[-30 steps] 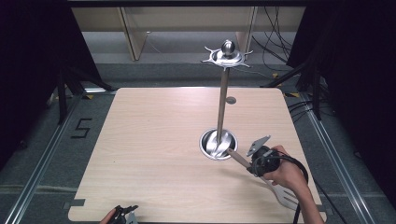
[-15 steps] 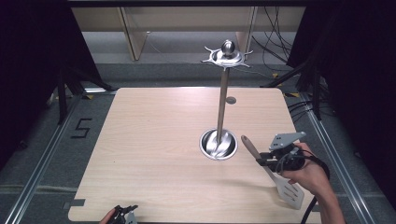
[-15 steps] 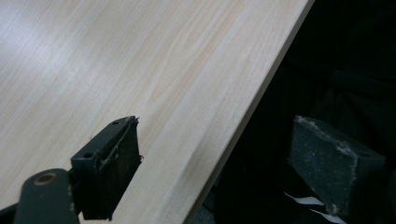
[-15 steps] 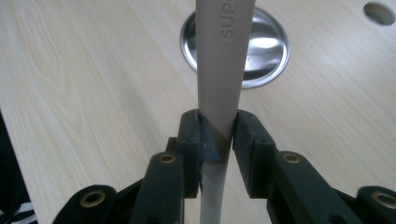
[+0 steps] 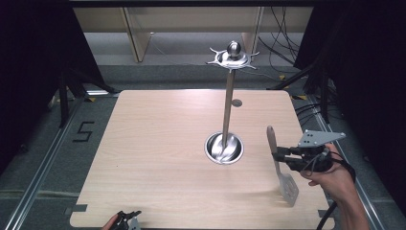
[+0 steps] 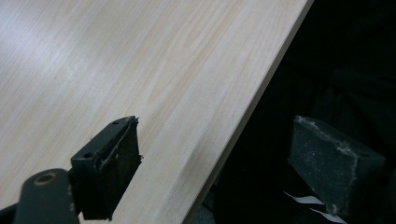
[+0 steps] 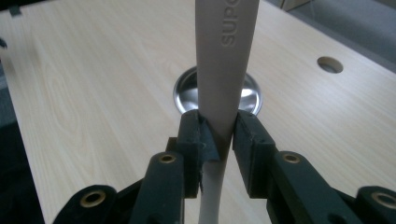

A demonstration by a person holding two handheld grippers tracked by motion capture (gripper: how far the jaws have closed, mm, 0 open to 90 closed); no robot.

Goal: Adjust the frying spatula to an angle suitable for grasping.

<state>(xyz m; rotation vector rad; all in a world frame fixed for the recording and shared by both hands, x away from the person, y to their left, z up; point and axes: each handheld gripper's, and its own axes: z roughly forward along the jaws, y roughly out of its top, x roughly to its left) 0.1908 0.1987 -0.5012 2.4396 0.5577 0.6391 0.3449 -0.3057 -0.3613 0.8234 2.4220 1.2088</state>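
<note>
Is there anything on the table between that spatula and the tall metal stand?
Nothing visible. The right gripper holds the spatula by its handle, and bare tabletop lies between it and the stand.

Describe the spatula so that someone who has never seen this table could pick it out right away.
Start at the light wooden table and find the tall metal stand with its round base. To the right of that base, the right gripper is shut on the spatula, holding it above the table. Its beige handle and slotted metal blade set it apart.

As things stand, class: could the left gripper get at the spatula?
Probably not yet. The left gripper sits open at the table's near left edge; the spatula is clamped in the right gripper, lifted at the far right.
</note>
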